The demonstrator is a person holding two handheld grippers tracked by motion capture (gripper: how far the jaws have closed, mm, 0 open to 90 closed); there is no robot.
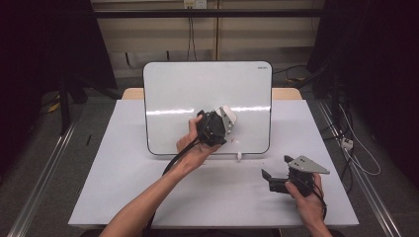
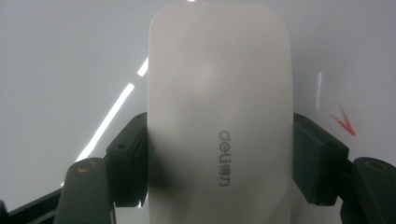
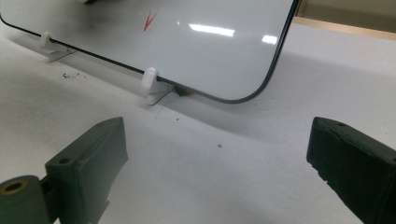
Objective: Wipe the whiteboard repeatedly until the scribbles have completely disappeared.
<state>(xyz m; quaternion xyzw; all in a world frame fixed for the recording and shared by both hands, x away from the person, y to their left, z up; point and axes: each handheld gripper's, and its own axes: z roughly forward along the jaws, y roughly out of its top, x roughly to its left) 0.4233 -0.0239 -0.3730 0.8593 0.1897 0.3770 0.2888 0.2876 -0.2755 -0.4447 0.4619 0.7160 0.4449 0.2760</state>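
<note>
A whiteboard (image 1: 207,106) stood propped upright at the centre of the high view, resting on small white feet (image 3: 153,84) on a pale bench (image 1: 123,177). The left tool (image 1: 220,126), at the middle of the frame, pressed a white eraser (image 2: 219,112) against the board's lower half; in the left gripper view the jaws were clamped on the eraser's two sides, and it filled the centre of that frame. A small red mark (image 2: 344,122) sat at the right edge of that view, just beside the eraser, and the same red mark showed near the top of the right gripper view. The wiping therefore looked well advanced, since most of the board appeared clean, with that red trace seemingly left to clear. The right tool (image 1: 276,177) rested low on the bench at the lower right, jaws spread wide and holding nothing.
</note>
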